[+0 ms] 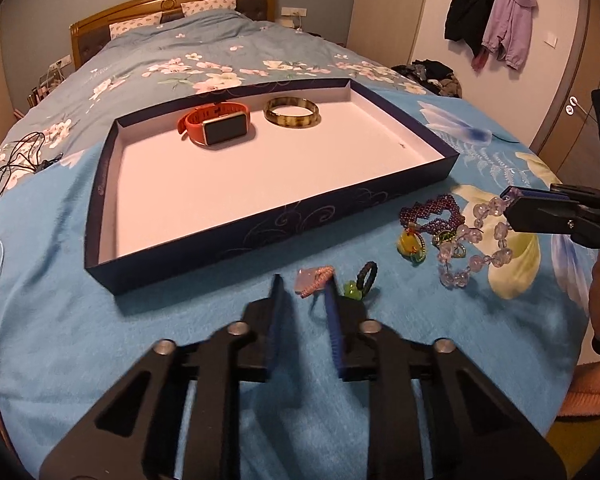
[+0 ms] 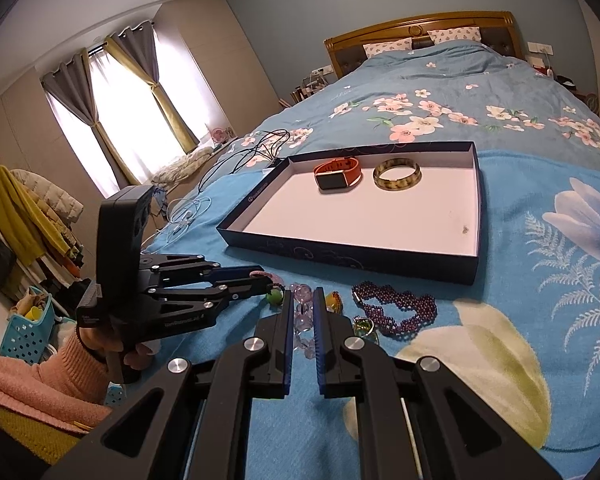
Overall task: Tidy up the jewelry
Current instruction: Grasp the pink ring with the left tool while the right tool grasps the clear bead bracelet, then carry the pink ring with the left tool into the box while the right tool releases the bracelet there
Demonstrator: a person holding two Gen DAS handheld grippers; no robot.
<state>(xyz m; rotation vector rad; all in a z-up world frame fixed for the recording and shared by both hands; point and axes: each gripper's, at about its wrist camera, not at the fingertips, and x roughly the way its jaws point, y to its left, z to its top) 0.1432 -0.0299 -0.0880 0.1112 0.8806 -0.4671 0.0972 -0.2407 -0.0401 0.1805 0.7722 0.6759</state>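
on the bed, my left hand-held gripper (image 1: 304,284) gapes narrowly around a pink charm (image 1: 314,280), my right hand-held gripper (image 2: 302,300) stands narrow astride the clear bead bracelet (image 2: 303,322), while watch (image 1: 216,122) and bangle (image 1: 291,113) lie in the tray (image 1: 236,236).

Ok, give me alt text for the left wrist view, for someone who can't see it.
The open left gripper points at a small pink woven charm on a blue bedspread. Behind it, a shallow dark-blue box tray holds an orange smartwatch and a horn-patterned bangle; beaded bracelets lie to the right.
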